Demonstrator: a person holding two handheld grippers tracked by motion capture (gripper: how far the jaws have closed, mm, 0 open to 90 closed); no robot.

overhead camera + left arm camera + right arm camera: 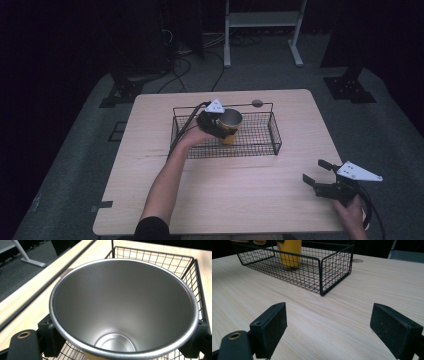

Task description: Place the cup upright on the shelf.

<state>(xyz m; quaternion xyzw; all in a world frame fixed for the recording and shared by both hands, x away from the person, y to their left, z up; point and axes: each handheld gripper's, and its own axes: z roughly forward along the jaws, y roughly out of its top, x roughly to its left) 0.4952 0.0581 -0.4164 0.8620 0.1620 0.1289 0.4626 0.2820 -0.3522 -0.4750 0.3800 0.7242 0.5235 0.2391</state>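
One cup [230, 123] | held by left hand-held gripper [216, 125] inside basket [274, 134] | right hand-held gripper [316, 174] wide, near basket | no writing readable

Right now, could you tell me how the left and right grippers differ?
The left gripper is shut on the cup; the right gripper is open and holds nothing. The left one is over the wire basket; the right one is near the table's front right corner. Both are black with a grey plate.

Beyond my wooden table [225, 200] I see a white metal stand [262, 22]; black cables [187, 65] trail left of it on grey carpet [390, 130].
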